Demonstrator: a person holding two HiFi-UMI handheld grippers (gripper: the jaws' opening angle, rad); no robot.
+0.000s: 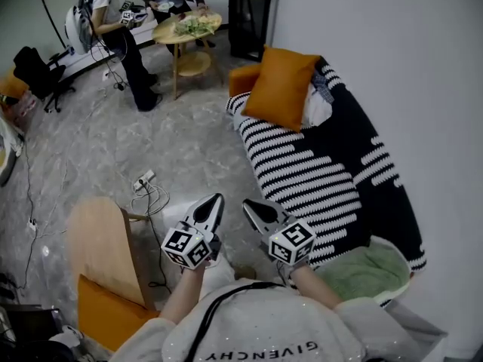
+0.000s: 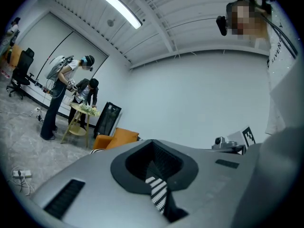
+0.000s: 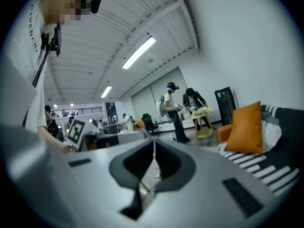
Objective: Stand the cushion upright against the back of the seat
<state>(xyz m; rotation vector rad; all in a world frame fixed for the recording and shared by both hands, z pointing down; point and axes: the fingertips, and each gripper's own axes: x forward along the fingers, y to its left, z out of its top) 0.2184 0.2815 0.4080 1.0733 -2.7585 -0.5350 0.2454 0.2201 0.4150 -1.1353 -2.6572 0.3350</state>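
An orange cushion [image 1: 281, 88] stands tilted at the far end of a sofa [image 1: 324, 173] draped in a black-and-white striped cover; it also shows in the right gripper view [image 3: 246, 128] and, small, in the left gripper view [image 2: 121, 137]. A white cloth [image 1: 320, 108] lies behind it. My left gripper [image 1: 217, 197] and right gripper [image 1: 247, 204] hang side by side over the floor beside the sofa's near part, well short of the cushion. Both point level, jaws pressed together, nothing between them.
A green blanket [image 1: 366, 271] covers the sofa's near end. A wooden chair with an orange seat [image 1: 102, 270] stands at my left, with a power strip and cables [image 1: 145, 181] on the floor ahead. Two people stand at a round table [image 1: 185, 32] far back, next to a black cabinet [image 1: 250, 13].
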